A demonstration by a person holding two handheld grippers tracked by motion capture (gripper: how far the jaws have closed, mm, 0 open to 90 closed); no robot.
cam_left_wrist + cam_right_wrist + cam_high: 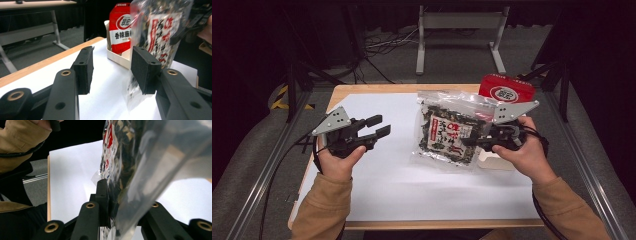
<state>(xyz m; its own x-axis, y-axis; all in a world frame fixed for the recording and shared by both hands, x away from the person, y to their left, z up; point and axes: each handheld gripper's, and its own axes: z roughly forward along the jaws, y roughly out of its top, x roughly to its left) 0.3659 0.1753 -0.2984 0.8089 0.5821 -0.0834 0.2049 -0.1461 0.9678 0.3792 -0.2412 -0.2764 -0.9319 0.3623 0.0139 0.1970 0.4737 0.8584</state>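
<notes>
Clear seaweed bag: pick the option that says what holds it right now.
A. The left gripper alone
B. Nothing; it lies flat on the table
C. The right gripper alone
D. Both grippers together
C: the right gripper is clamped on the edge of the clear seaweed bag, and the right gripper view shows its jaws pinching the plastic, while the left gripper stands open and apart from it over the white sheet.

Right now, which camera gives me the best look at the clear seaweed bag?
The high view: the whole seaweed bag shows face-on, label readable, its right edge pinched by the right gripper. The left gripper view shows it edge-on and blurred. The right gripper view shows a close, glary strip of plastic at the fingers.
</notes>
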